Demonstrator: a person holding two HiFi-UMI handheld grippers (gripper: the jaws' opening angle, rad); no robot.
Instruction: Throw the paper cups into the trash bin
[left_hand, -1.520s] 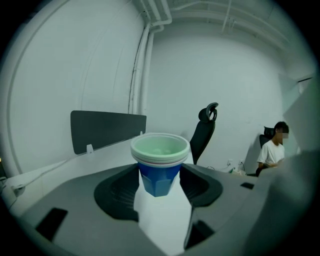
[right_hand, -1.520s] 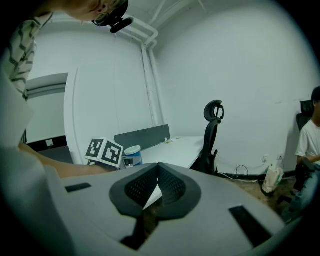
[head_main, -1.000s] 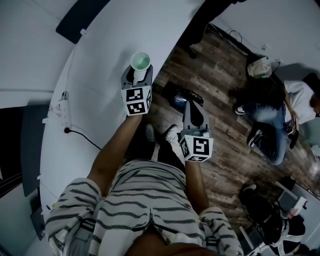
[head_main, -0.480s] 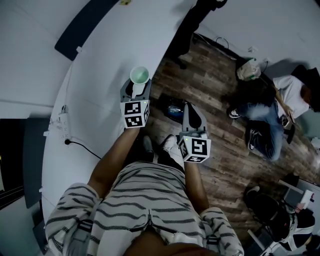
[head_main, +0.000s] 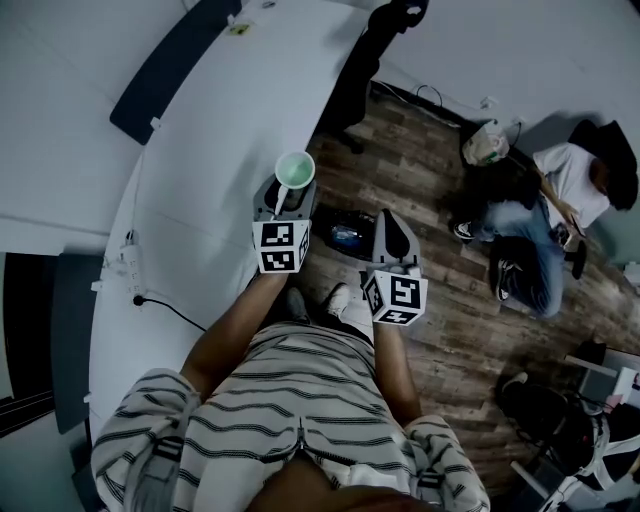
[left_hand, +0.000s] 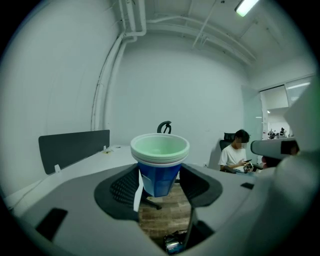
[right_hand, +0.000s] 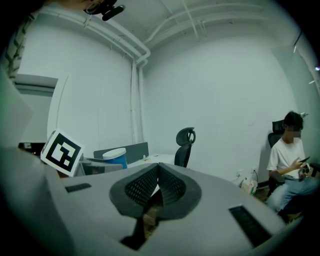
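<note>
A stack of paper cups (head_main: 294, 169), blue outside and pale green inside, sits upright between the jaws of my left gripper (head_main: 290, 193), right over the white desk's curved edge. In the left gripper view the cups (left_hand: 160, 165) fill the centre, and the left gripper (left_hand: 159, 182) is shut on their blue wall. My right gripper (head_main: 393, 232) hovers over the wood floor to the right, shut with nothing in it; its pads (right_hand: 167, 185) meet. A dark bin-like container (head_main: 343, 232) with something blue inside stands on the floor between the two grippers.
The white desk (head_main: 210, 150) curves along the left, with a dark divider panel (head_main: 165, 75) and a power strip (head_main: 127, 270) on it. A black office chair (head_main: 375, 45) stands at the back. A person (head_main: 560, 215) sits at right beside a plastic bag (head_main: 487, 143).
My left gripper has carried the cups from over the desk to its edge, nearer the floor container. The right gripper has drifted the same way, still shut.
</note>
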